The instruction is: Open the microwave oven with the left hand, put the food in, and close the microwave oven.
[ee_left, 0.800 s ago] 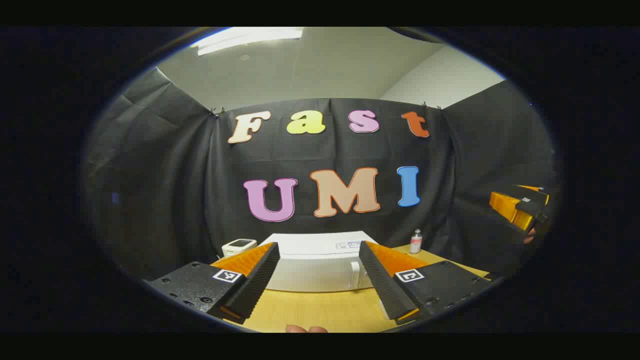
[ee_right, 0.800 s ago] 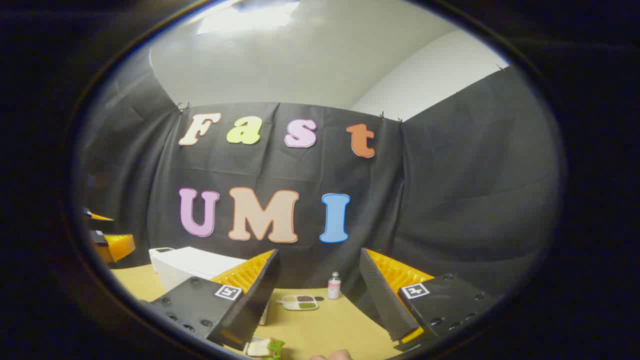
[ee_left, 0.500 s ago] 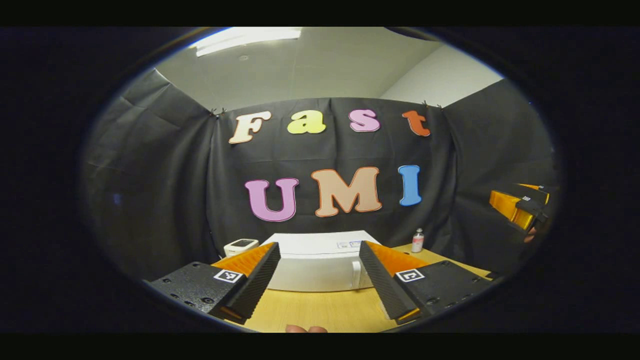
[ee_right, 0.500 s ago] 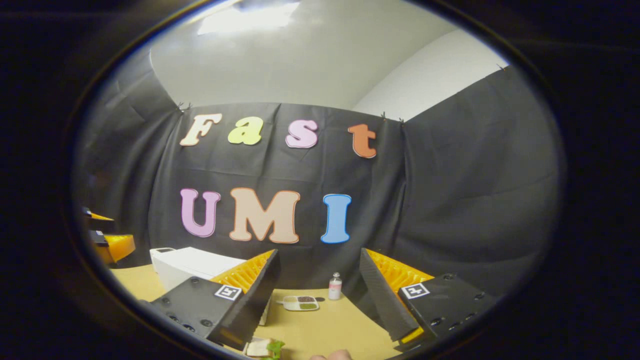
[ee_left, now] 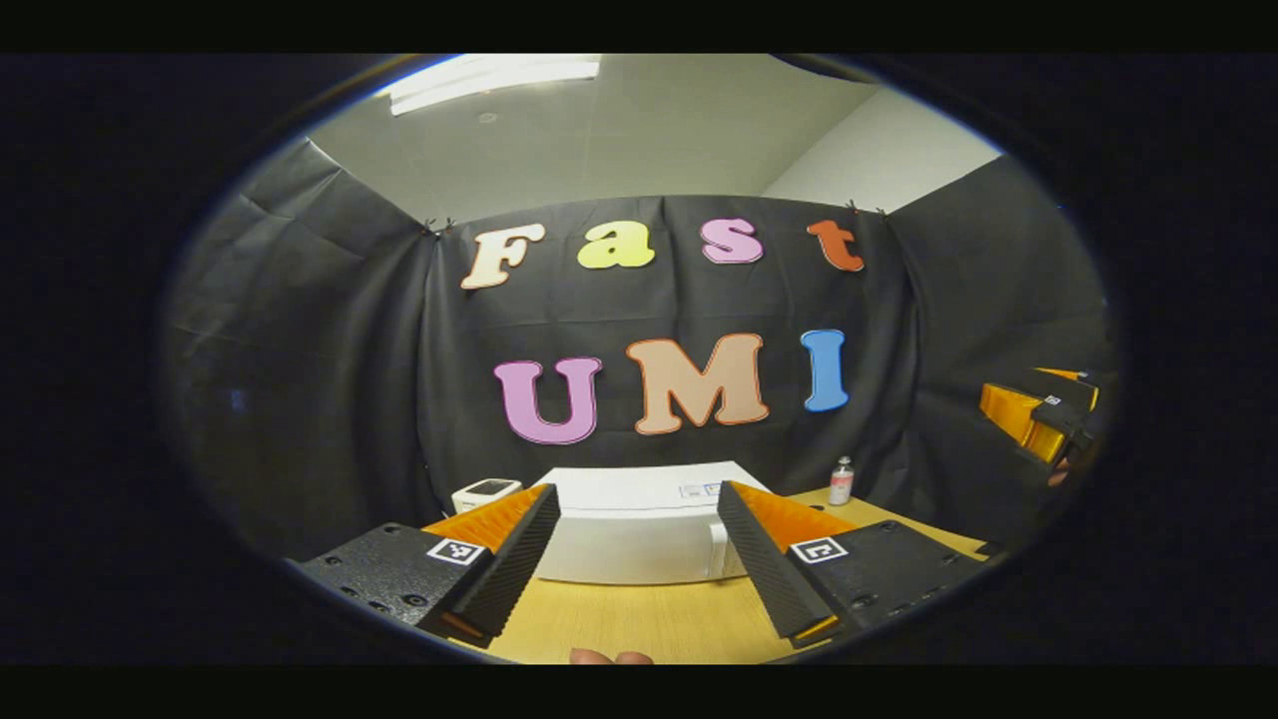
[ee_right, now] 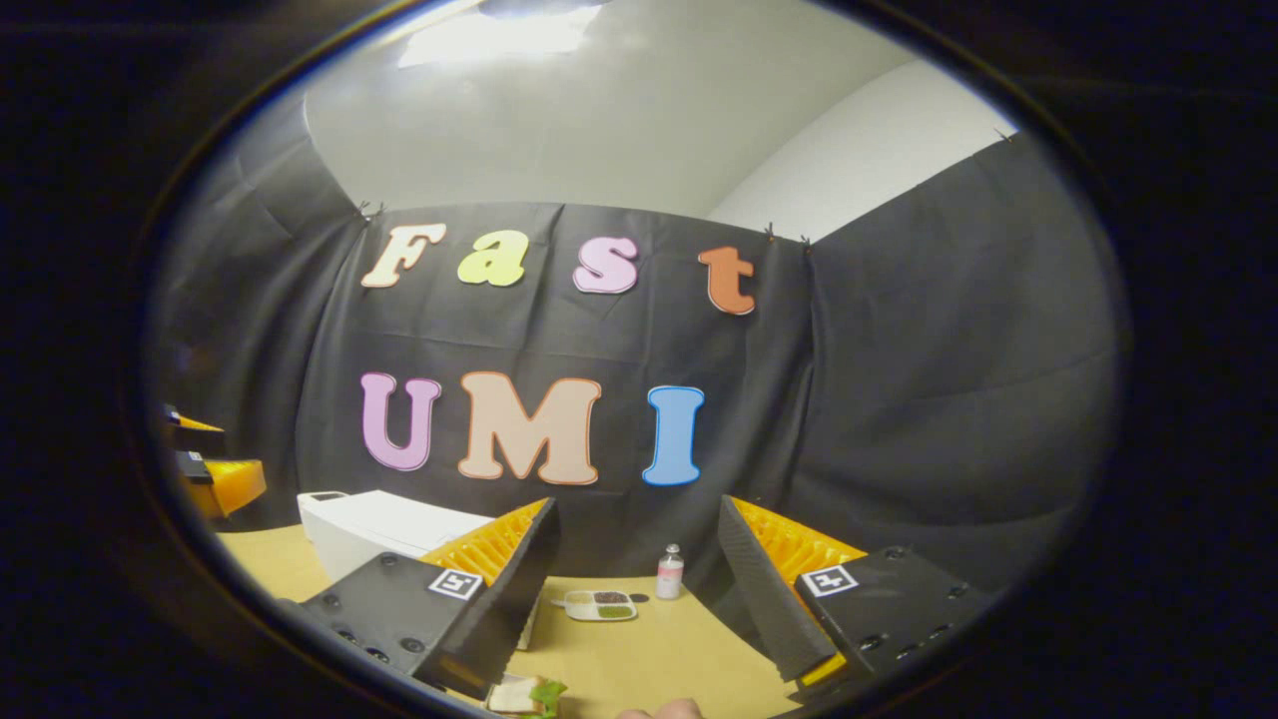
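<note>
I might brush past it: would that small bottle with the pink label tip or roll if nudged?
The small bottle with the pink label stands upright, tall and narrow, so it probably tips easily. It looks round, so it would likely roll on the smooth wooden table. Its weight cannot be judged.

Nothing on my tools spells out a word or number I can read. My left gripper [ee_left: 636,499] carries a square black-and-white coded marker on each finger base, at 7 o'clock [ee_left: 454,551] and 5 o'clock [ee_left: 818,550] in the left gripper view. They are patterns, not letters. My right gripper [ee_right: 635,504] bears the same pair at 7 o'clock [ee_right: 454,583] and 5 o'clock [ee_right: 830,580]. The microwave oven [ee_left: 639,539] has a small label [ee_left: 699,490] on its top, near 6 o'clock, too tiny to read. The bottle [ee_left: 842,481] at 4 o'clock has a blurred label.
</note>
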Available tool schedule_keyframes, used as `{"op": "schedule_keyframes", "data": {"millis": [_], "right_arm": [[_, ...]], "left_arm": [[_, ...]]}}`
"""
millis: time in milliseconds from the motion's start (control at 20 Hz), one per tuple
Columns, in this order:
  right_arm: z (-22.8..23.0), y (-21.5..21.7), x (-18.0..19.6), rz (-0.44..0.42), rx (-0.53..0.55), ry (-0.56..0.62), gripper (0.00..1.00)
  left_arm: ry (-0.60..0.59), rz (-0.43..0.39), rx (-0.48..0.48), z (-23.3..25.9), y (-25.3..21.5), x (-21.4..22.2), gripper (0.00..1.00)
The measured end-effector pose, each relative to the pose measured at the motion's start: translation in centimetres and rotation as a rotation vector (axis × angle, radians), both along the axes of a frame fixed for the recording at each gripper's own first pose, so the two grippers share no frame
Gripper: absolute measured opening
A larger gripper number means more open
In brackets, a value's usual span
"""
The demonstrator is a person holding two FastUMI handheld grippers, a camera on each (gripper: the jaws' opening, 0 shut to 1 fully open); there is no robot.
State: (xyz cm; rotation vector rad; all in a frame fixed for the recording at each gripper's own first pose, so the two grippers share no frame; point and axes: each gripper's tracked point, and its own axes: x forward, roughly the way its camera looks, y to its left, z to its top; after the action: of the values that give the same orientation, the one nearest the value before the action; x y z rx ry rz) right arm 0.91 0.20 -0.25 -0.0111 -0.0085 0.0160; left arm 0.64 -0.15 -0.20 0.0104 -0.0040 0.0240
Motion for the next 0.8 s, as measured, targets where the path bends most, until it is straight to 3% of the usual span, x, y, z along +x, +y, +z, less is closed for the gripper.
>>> {"op": "schedule_keyframes", "data": {"millis": [800], "right_arm": [[-0.3, -0.4, 0.5, -0.009, -0.007, -0.011, 0.96]], "left_arm": [[0.026, 0.002, -0.006, -1.3, -0.4, 1.2, 0.95]]}}
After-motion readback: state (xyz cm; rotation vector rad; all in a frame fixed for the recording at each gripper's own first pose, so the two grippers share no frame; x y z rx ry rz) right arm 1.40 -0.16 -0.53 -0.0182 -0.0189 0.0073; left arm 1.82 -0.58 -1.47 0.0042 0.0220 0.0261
